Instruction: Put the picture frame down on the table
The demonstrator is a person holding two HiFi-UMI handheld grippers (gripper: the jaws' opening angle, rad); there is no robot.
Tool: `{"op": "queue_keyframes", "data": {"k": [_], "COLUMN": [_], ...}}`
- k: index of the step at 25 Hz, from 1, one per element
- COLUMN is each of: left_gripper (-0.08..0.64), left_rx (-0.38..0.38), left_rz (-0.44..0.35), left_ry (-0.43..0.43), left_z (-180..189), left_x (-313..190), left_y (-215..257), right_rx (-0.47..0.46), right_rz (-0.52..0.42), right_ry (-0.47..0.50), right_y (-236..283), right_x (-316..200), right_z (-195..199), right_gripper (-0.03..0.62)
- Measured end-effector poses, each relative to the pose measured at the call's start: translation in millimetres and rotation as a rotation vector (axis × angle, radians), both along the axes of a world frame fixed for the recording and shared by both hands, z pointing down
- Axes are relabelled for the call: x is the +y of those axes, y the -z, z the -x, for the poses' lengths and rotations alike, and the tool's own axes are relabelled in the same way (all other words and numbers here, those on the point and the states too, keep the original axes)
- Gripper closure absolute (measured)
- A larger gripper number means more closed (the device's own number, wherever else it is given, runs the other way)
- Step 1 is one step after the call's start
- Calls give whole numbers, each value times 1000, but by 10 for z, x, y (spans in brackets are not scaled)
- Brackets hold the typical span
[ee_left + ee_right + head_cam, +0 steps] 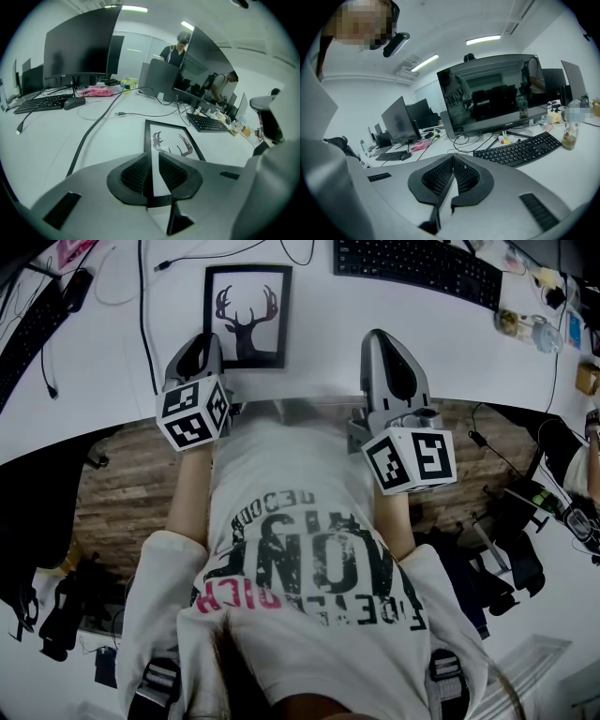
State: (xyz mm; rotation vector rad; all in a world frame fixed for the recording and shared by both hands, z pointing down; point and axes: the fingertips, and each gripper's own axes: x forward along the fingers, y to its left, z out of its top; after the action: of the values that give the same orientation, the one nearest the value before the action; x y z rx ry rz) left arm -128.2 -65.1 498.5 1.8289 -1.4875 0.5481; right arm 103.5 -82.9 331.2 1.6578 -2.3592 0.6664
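The picture frame (pixel 247 315), black-edged with a deer-head silhouette, lies flat on the white table (pixel 328 334). My left gripper (pixel 200 351) hovers over its near left corner. In the left gripper view the frame (pixel 171 140) stretches away ahead. Its left edge shows through the narrow gap between the jaws of the left gripper (pixel 153 159). Those jaws are slightly apart and hold nothing. My right gripper (pixel 386 348) is to the right of the frame, over the table's front edge. In its own view the right gripper (pixel 453 158) has its tips together and is empty.
A black keyboard (pixel 417 268) lies at the back right and another keyboard (pixel 33 329) at the far left. A dark cable (pixel 143 324) runs down the table left of the frame. Bottles and small items (pixel 530 329) sit at the far right. Monitors (pixel 497 96) stand behind.
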Motion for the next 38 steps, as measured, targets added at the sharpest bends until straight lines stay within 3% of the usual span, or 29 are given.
{"op": "queue_keyframes", "data": {"k": [11,17,38], "left_gripper": [543,557,558], "left_rx": [6,47,57], "left_rz": [-19,-53,-326], "left_ry": [9,14,10], "left_z": [50,50,71], "left_x": [-46,-82,-447], "left_y": [94,228,1326], "right_rx": [0,0,-1], "right_rz": [0,-5,-106], "right_ry": [-6,0,30], "right_y": [18,29,458], "right_x": [-31,-35,-141], "right_z": [23,57,110], "right_gripper": [592,592,592]}}
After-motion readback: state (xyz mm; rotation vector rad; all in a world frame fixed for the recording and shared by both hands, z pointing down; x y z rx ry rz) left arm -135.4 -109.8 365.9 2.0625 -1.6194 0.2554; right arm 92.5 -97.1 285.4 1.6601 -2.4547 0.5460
